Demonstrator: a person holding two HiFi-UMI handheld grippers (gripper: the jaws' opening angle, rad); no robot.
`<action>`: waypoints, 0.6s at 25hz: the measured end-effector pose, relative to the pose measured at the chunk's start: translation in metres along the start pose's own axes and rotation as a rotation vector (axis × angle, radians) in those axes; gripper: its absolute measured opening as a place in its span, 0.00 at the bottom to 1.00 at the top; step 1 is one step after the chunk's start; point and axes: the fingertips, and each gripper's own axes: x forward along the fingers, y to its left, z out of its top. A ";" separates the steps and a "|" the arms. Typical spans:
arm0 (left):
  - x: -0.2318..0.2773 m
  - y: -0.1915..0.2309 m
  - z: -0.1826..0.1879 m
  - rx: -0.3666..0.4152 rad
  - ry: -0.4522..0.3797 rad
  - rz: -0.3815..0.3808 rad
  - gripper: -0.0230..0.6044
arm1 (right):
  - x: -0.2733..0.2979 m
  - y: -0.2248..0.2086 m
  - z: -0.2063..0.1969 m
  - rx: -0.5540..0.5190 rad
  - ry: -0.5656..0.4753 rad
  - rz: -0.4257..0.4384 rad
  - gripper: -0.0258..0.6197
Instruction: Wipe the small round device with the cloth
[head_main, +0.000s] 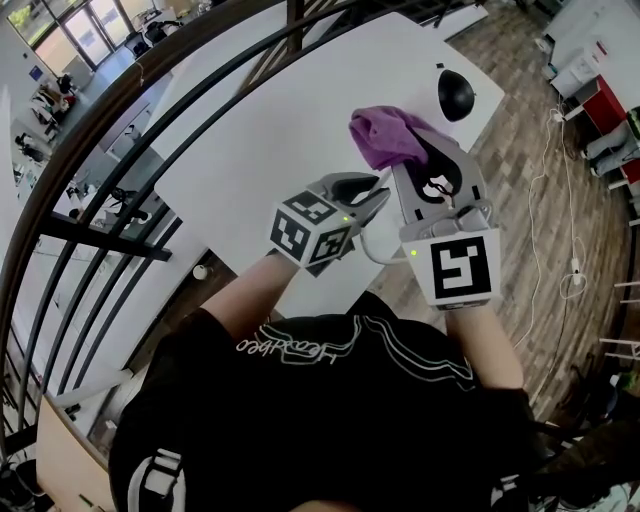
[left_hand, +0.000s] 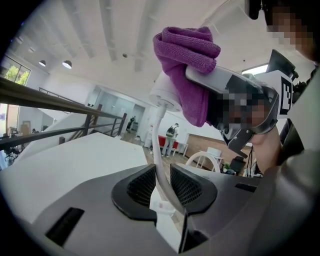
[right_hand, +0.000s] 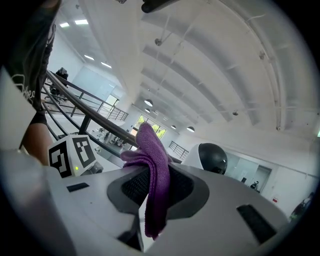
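My left gripper (left_hand: 162, 190) is shut on a thin white cable (left_hand: 159, 145). The cable rises to a small round white device (left_hand: 164, 94) hanging in the air above the jaws. My right gripper (left_hand: 196, 75) is shut on a folded purple cloth (left_hand: 187, 50), and the cloth lies against the device's right side and top. In the head view both grippers are over the white table (head_main: 270, 120): the left gripper (head_main: 375, 195) is beside the right gripper (head_main: 425, 150). The cloth (head_main: 385, 135) hides the device there. In the right gripper view the cloth (right_hand: 152, 180) hangs between the jaws.
A black-and-white dome-shaped object (head_main: 455, 95) stands on the table's far right corner, also seen ahead of the right gripper (right_hand: 211, 159). A black railing (head_main: 110, 180) runs along the table's left side. Wooden floor with loose cords (head_main: 560, 210) lies to the right.
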 end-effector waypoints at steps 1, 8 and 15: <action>-0.001 0.001 -0.001 0.000 -0.001 0.002 0.18 | 0.001 0.003 -0.002 0.003 0.007 0.009 0.14; -0.003 0.001 -0.001 0.007 -0.005 0.020 0.18 | 0.003 0.016 -0.014 0.034 0.024 0.075 0.14; -0.006 0.004 -0.005 0.016 -0.007 0.051 0.18 | -0.003 0.025 -0.017 0.103 -0.004 0.185 0.14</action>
